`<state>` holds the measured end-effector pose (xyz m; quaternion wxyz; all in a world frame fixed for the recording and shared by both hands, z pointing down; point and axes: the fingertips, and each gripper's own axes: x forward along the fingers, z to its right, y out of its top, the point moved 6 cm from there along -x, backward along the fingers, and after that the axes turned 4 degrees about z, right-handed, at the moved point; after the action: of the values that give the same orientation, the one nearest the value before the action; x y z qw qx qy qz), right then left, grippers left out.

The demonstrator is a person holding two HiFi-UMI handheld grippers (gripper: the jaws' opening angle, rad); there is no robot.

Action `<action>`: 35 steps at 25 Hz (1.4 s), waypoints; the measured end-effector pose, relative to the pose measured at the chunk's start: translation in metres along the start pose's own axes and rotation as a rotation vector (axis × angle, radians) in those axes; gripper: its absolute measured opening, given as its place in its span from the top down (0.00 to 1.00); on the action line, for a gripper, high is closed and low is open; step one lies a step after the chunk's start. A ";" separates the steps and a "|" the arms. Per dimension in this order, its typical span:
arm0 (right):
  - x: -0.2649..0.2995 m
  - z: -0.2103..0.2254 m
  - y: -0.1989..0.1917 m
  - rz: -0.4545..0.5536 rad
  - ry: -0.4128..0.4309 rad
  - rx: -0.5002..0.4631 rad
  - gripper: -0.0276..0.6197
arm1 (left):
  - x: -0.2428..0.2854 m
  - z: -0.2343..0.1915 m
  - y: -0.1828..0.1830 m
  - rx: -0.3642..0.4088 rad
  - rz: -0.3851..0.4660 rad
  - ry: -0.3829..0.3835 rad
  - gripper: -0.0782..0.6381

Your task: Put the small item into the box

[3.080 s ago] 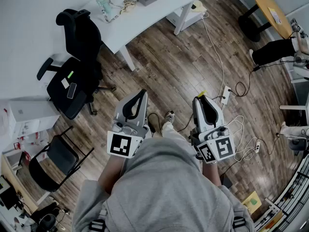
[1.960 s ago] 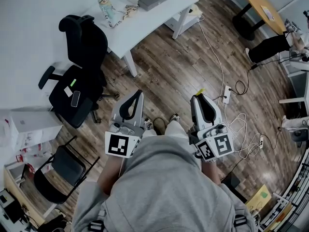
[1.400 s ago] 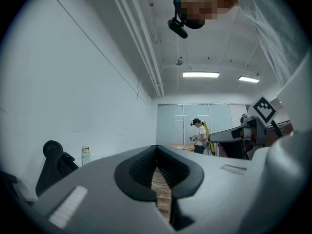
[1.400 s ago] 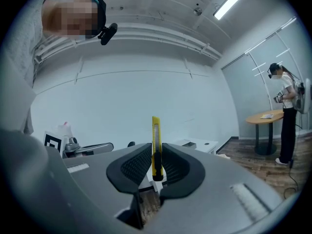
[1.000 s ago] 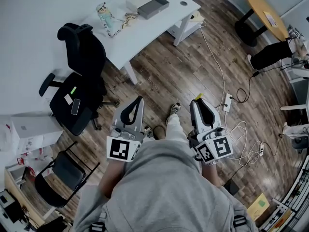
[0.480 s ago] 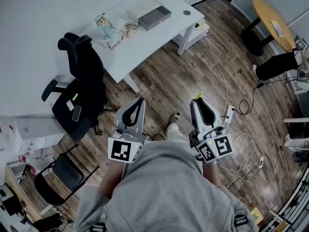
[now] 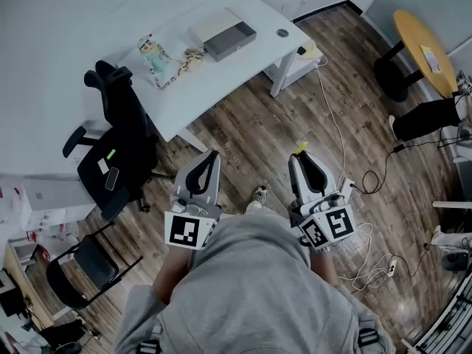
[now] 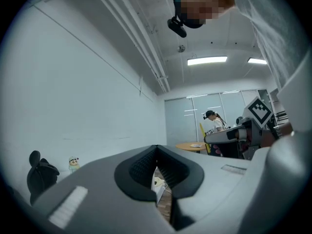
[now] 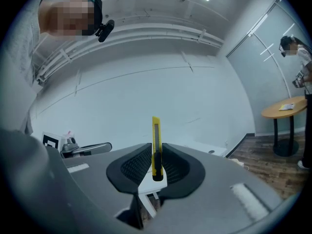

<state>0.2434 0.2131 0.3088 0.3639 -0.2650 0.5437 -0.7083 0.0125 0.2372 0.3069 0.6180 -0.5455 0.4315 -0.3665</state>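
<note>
My right gripper (image 7: 301,155) is shut on a yellow utility knife (image 9: 155,130), which stands upright between the pads, its tip (image 7: 301,147) poking past the jaws. The left gripper (image 7: 212,156) is shut with nothing in it; its pads (image 8: 146,165) meet at the tip. Both are held at waist height over the wooden floor, well short of the white desk (image 7: 243,61). On that desk lies a flat grey box (image 7: 230,41) beside a white lid or box (image 7: 206,29).
A small figurine (image 7: 151,52) and a looped cord (image 7: 186,60) also lie on the desk. A black office chair (image 7: 118,153) stands to the left. Cables and a power strip (image 7: 346,186) lie on the floor to the right. A round wooden table (image 7: 422,50) is far right.
The person has walked toward the desk, which has slid lower and nearer in the head view. Both grippers keep their pose, and the knife stays gripped.
</note>
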 end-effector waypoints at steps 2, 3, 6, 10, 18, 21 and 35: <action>0.000 0.021 0.006 -0.001 0.002 -0.007 0.83 | 0.018 0.010 -0.002 0.000 0.004 0.005 0.89; -0.001 0.031 0.008 -0.002 0.002 -0.009 0.83 | 0.027 0.016 -0.003 0.001 0.006 0.005 0.89; -0.005 0.060 0.013 -0.005 -0.005 -0.001 0.83 | 0.049 0.032 -0.007 0.000 0.007 0.002 0.89; -0.009 0.093 0.016 -0.012 -0.031 0.019 0.83 | 0.074 0.052 -0.014 -0.015 -0.009 -0.017 0.89; -0.012 0.120 0.019 -0.016 -0.055 0.023 0.83 | 0.111 0.068 -0.021 -0.021 -0.036 -0.063 0.89; -0.010 0.131 0.018 -0.012 -0.080 0.030 0.83 | 0.122 0.067 -0.025 -0.024 -0.020 -0.071 0.89; 0.076 0.166 0.025 -0.049 -0.054 -0.022 0.83 | 0.200 0.015 -0.051 -0.042 -0.040 -0.037 0.89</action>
<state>0.3320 0.0523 0.3280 0.3583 -0.3013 0.5346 -0.7036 0.0992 0.0511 0.3315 0.6069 -0.5734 0.4167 -0.3596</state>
